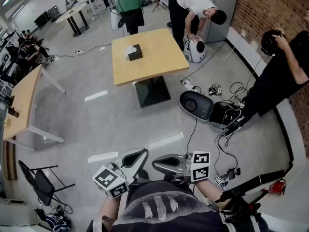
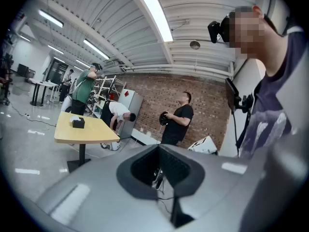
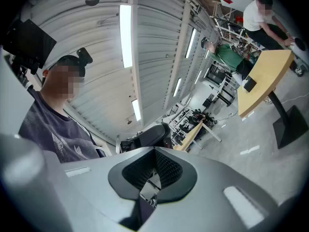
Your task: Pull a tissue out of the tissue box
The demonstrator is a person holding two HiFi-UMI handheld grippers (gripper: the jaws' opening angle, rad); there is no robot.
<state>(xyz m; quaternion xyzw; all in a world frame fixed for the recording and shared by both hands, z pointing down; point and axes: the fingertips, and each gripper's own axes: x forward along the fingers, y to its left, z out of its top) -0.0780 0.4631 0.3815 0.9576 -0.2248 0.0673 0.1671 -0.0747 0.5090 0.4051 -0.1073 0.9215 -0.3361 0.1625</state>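
The black tissue box (image 1: 134, 52) with a white tissue sticking up stands on the wooden square table (image 1: 154, 64), far ahead across the floor. Both grippers are held close to my body at the bottom of the head view, well short of the table. My left gripper (image 1: 137, 157) and right gripper (image 1: 161, 164) point toward each other, both shut and empty. The left gripper view shows the shut left gripper (image 2: 161, 170), with the box (image 2: 77, 122) small on the table (image 2: 91, 133) at left. From the right gripper (image 3: 152, 178), tilted upward, the table (image 3: 263, 79) shows at the right edge.
Three people stand or bend around the table: one in green (image 1: 128, 1), one bending over a white device (image 1: 195, 50), one in black (image 1: 277, 76) by the brick wall. Open cases and cables (image 1: 212, 110) litter the floor at right. Another table (image 1: 21, 108) and a folding chair (image 1: 41, 180) are at left.
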